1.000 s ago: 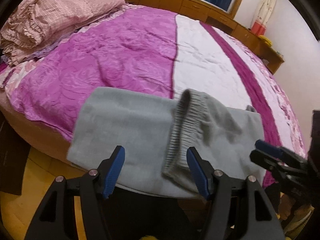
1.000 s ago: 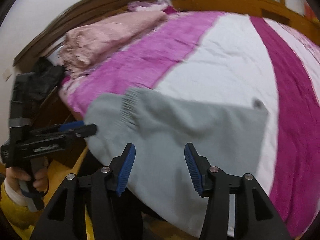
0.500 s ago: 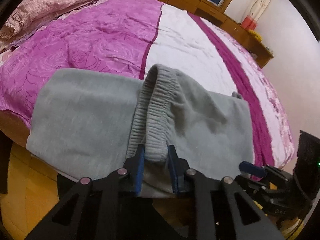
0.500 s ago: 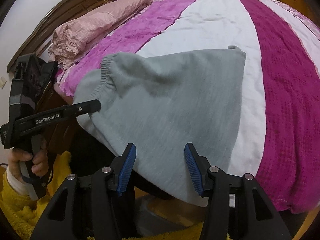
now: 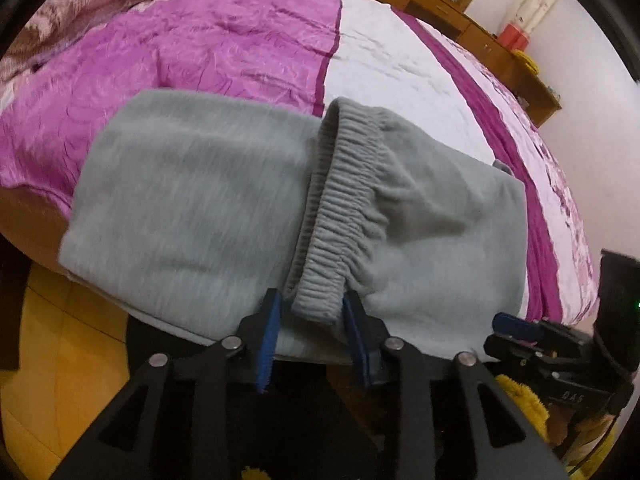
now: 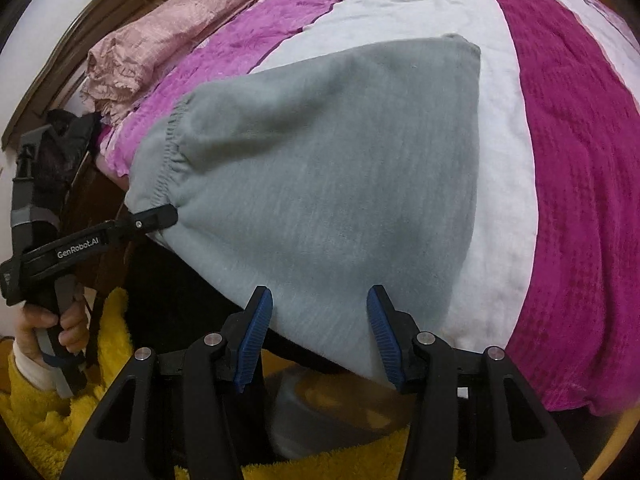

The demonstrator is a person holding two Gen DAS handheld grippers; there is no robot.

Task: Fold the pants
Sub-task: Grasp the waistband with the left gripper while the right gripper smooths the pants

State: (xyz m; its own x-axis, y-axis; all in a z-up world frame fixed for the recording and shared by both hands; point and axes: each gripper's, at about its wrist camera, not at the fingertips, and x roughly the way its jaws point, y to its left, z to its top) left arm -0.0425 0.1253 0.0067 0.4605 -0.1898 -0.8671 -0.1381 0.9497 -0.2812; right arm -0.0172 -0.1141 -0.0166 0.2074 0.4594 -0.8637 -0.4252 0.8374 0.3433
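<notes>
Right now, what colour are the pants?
Plain light grey pants, ribbed waistband; clearest in the left wrist view.

Lower frame edge cuts off both gripper bodies. Pink quilt [image 5: 80,4] cropped at upper left (blurred too). Near hem of grey pants [image 6: 328,184] hidden behind blue pads [image 6: 256,332] — bed's front edge masked beneath cloth.

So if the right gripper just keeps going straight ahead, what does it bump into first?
Most likely the grey pants. The right gripper is open, and the cloth's near edge sits right between its fingers, hanging over the bed edge. Depth is hard to judge.
</notes>
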